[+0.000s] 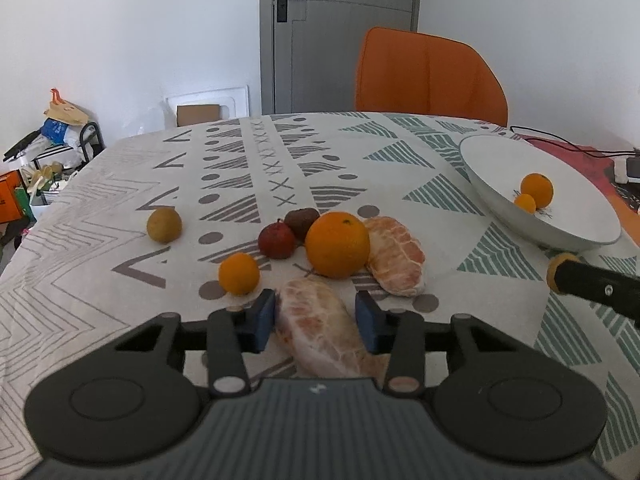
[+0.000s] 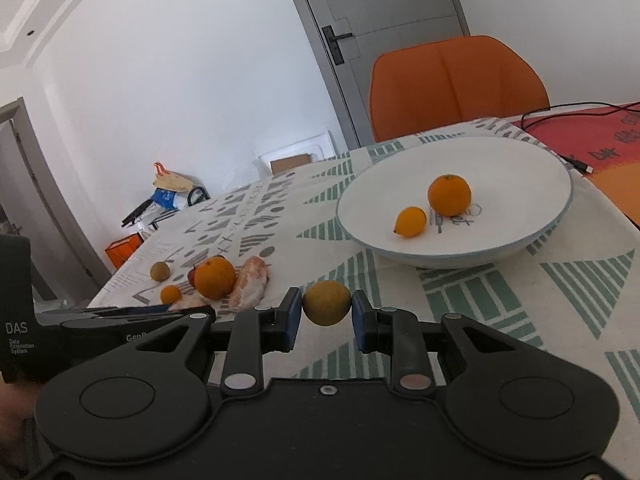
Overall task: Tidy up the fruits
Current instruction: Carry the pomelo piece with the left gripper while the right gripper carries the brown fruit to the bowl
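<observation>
My left gripper (image 1: 316,312) is open around a peeled citrus piece (image 1: 320,328) lying on the cloth; the left pad touches it, the right pad stands slightly apart. Beyond it lie a big orange (image 1: 338,244), a second peeled piece (image 1: 396,256), a small orange (image 1: 239,273), two dark red fruits (image 1: 277,239), and a yellow-brown fruit (image 1: 164,225). My right gripper (image 2: 326,312) is shut on a yellow-green round fruit (image 2: 327,302), held above the table in front of the white bowl (image 2: 520,168). The bowl holds an orange (image 2: 449,195) and a small yellow fruit (image 2: 410,222).
An orange chair (image 1: 428,76) stands behind the table. A black cable (image 2: 568,112) and a red cloth (image 2: 600,136) lie at the far right. The table's left edge (image 1: 80,168) drops off to floor clutter. My right gripper's fingertip shows in the left view (image 1: 560,272).
</observation>
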`<state>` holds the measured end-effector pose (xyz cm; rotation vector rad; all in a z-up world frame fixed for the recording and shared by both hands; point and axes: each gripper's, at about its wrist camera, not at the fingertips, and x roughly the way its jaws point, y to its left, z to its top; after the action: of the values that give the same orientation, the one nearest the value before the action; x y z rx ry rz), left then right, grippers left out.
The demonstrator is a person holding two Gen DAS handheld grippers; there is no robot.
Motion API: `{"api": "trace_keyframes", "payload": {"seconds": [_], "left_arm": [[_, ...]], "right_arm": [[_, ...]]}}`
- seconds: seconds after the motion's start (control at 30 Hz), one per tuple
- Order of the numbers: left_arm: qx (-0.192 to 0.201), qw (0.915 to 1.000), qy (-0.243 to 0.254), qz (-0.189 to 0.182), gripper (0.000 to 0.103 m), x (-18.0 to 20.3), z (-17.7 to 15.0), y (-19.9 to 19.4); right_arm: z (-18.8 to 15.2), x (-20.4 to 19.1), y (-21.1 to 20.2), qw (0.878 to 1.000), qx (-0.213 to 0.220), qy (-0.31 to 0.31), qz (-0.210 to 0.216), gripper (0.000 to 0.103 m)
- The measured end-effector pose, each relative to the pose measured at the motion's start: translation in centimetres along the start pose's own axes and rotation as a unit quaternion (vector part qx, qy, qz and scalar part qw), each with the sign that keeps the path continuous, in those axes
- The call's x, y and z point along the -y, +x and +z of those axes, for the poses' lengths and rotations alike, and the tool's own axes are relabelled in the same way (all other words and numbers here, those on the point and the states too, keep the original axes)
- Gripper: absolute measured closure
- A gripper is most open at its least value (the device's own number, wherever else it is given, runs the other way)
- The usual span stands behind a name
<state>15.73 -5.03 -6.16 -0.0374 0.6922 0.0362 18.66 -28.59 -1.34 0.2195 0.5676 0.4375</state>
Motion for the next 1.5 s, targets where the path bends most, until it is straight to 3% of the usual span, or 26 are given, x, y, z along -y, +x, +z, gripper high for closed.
{"api": "trace_keyframes", "payload": {"seconds": [0.23, 0.67, 0.93, 1.5], "left_arm": [[0.0, 0.9998, -0.015, -0.009, 0.069, -1.0, 0.0, -0.8], [0.047, 0.998, -0.011, -0.04, 0.073, -0.1, 1.7, -2.9], [0.074, 0.9946, 0.004, -0.073, 0.083, 2.1, 3.6, -3.3], [0.111, 0.9844, 0.031, -0.133, 0.084, 6.4, 7.0, -2.8]], "right_arm": [[0.1, -0.8, -0.2, 1.0, 0.002, -0.008, 0.005, 0.078], [0.5, -0.6, -0.7, 1.0, 0.012, -0.011, -0.008, 0.078], [1.3, 1.3, -1.8, 0.999, 0.031, 0.004, -0.03, 0.078], [2.9, 5.6, -2.5, 0.995, 0.059, 0.031, -0.073, 0.078]]}}
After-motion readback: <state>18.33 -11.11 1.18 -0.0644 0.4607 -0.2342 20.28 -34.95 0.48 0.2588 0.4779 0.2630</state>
